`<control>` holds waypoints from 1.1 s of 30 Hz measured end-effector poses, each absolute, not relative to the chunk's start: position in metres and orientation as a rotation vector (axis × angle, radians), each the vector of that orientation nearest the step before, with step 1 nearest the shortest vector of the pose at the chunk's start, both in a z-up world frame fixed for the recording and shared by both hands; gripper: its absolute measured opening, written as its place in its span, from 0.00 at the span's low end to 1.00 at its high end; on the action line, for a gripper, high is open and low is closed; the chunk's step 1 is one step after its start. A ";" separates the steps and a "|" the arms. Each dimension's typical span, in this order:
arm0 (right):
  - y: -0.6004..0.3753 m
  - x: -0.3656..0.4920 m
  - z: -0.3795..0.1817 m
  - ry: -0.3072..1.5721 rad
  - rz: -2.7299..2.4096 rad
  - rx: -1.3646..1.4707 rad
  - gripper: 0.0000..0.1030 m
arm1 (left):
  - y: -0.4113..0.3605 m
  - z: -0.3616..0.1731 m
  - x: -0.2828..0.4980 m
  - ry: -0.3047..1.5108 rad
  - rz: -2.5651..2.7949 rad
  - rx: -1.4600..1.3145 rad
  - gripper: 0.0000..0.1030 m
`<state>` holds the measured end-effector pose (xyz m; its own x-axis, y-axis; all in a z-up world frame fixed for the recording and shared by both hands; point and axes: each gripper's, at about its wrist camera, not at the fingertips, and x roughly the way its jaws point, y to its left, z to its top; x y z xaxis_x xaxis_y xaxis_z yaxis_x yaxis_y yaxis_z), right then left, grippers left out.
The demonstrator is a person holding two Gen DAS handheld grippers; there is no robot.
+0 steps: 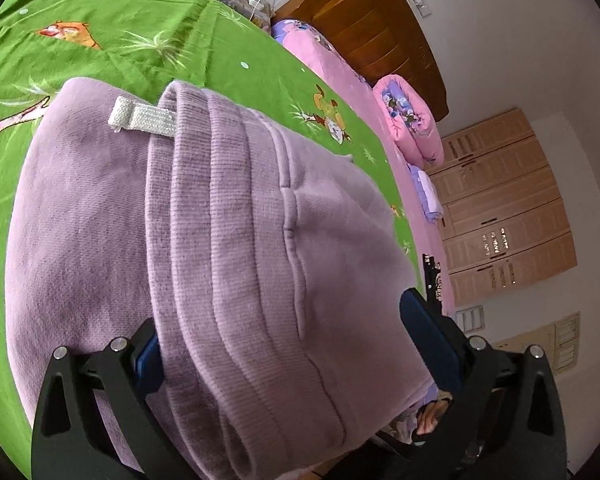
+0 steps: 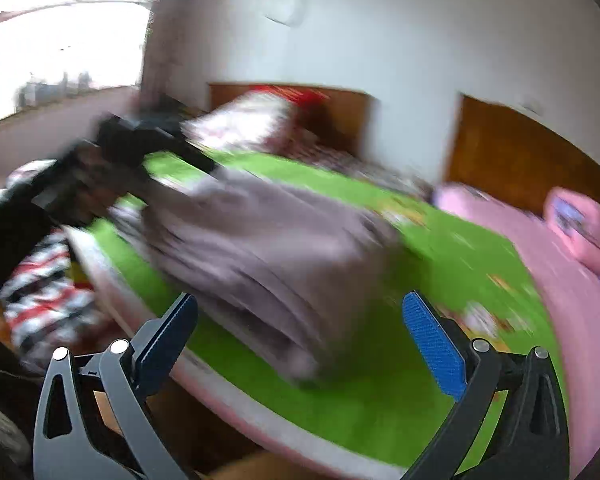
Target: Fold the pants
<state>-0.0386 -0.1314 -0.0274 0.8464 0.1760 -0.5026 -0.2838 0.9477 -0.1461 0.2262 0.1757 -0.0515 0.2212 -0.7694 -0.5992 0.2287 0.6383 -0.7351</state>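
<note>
The mauve pants (image 1: 220,240) lie folded in a thick stack on the green cartoon sheet (image 1: 120,32), ribbed waistband and white drawstring (image 1: 140,118) on top. My left gripper (image 1: 284,344) is wide open with the stack's edge between its blue pads (image 1: 428,332). The right wrist view is motion-blurred: the pants (image 2: 260,252) lie ahead on the sheet (image 2: 400,412), and my right gripper (image 2: 300,340) is open and empty in front of the stack's near end. The left gripper (image 2: 140,148) shows at the stack's far end.
A pink quilt (image 1: 408,128) and pink bedding (image 2: 580,320) lie on the neighbouring bed. Wooden headboards (image 2: 520,160) and a wardrobe (image 1: 508,208) stand at the walls. Striped fabric (image 2: 40,292) lies beside the bed's edge.
</note>
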 end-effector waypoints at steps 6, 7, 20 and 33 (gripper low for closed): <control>-0.135 -0.029 -0.062 0.629 0.186 -0.133 0.96 | 0.155 -0.048 0.220 1.124 -0.714 -0.508 0.98; -0.130 -0.026 -0.066 0.625 0.186 -0.135 0.96 | 0.154 -0.047 0.220 1.122 -0.713 -0.502 0.98; -0.098 0.026 -0.097 0.699 -0.009 -0.273 0.96 | 0.123 -0.020 0.197 1.047 -0.562 -0.238 0.20; -0.098 0.030 -0.099 0.679 -0.003 -0.339 0.96 | 0.207 0.018 0.200 0.937 -0.478 -0.353 0.19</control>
<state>0.0297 -0.0982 -0.0990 0.7803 -0.1124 -0.6152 -0.1068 0.9453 -0.3081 0.2000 0.2075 0.0180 0.5010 -0.5346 -0.6806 0.2366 0.8411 -0.4864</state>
